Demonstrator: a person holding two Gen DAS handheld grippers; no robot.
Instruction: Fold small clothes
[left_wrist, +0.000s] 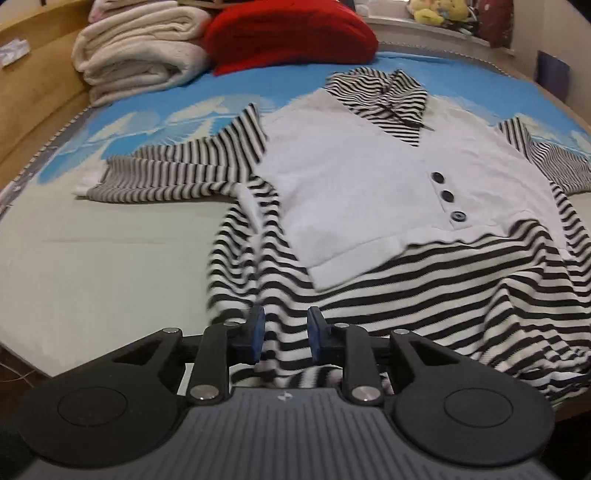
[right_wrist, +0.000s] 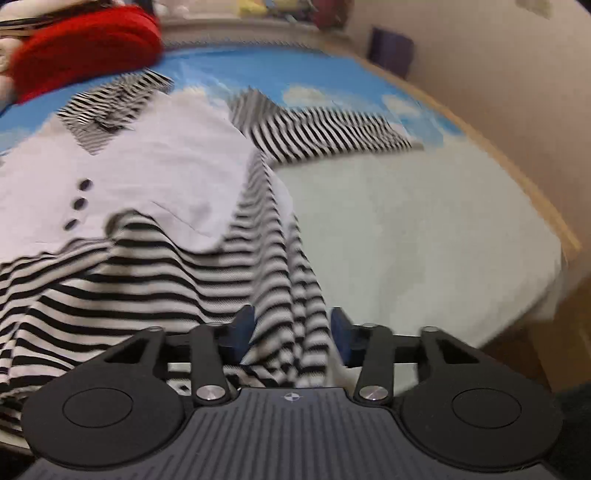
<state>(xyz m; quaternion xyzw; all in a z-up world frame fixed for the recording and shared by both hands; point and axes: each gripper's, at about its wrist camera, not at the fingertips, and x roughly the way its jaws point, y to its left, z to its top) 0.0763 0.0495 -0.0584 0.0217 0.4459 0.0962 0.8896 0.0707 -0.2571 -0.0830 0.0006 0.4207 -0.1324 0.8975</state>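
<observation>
Across the bed (left_wrist: 92, 258), whose near half is pale sheet and far half a blue cloud print, the striped garment (left_wrist: 351, 177) lies face up with its collar far and its hem near, spread flat so that it can be folded. Its grey vest-like front panel (left_wrist: 332, 166) carries three dark buttons (left_wrist: 447, 195) down the right side, and both striped sleeves are laid out sideways, the left sleeve (left_wrist: 177, 173) reaching toward the bed's left edge, the right sleeve (right_wrist: 325, 129) toward the wooden frame. Along the far edge a red cushion (left_wrist: 288, 33) and folded cream blankets (left_wrist: 140, 51) are stacked well apart from the garment, out of the way of the folding.

Nearest the cameras, the striped hem (left_wrist: 406, 295) is bunched and lifted off the sheet in ridges that run toward both tools, which suggests each one has a bottom corner, probably so the lower part can be carried up over the chest. The left gripper (left_wrist: 284, 334) has hem cloth passing between its blue fingers (left_wrist: 255, 332); they stand fairly narrow but a gap shows, so I cannot tell whether they truly pinch it. The right gripper (right_wrist: 291, 338) stands wider, a thick fold of stripes filling the space between its fingers; the blurred right-wrist view does not settle a firm grip.
</observation>
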